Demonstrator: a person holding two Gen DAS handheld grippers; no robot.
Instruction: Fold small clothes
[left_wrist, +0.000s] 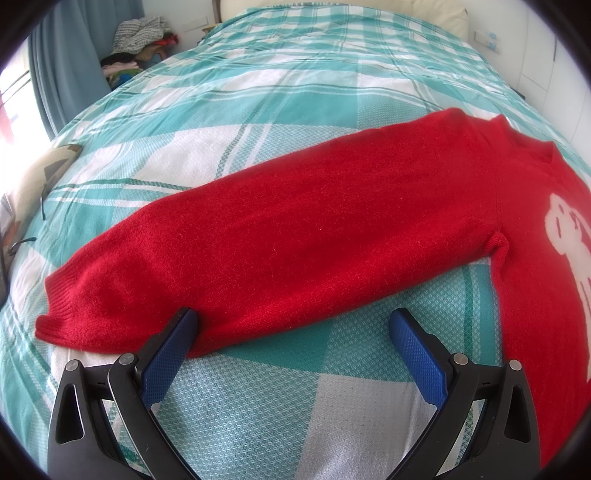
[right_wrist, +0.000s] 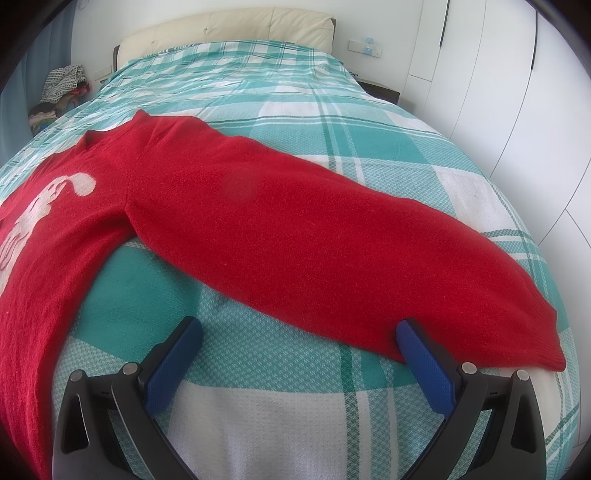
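Observation:
A red knit sweater (left_wrist: 314, 229) with a white figure on its chest lies flat on the bed, both sleeves spread out sideways. In the left wrist view its left sleeve runs to a ribbed cuff (left_wrist: 59, 310). My left gripper (left_wrist: 295, 325) is open, just in front of that sleeve's near edge, its left pad (left_wrist: 166, 362) touching the fabric. In the right wrist view the sweater (right_wrist: 258, 221) stretches its other sleeve to a cuff (right_wrist: 543, 343). My right gripper (right_wrist: 299, 332) is open at that sleeve's near edge, its right pad (right_wrist: 424, 362) against the fabric.
The bed has a teal and white plaid cover (left_wrist: 258, 92). A pile of clothes (left_wrist: 140, 40) sits beside the bed at the far left by a blue curtain. A padded headboard (right_wrist: 236, 26) and white wardrobe doors (right_wrist: 517, 92) bound the far and right sides.

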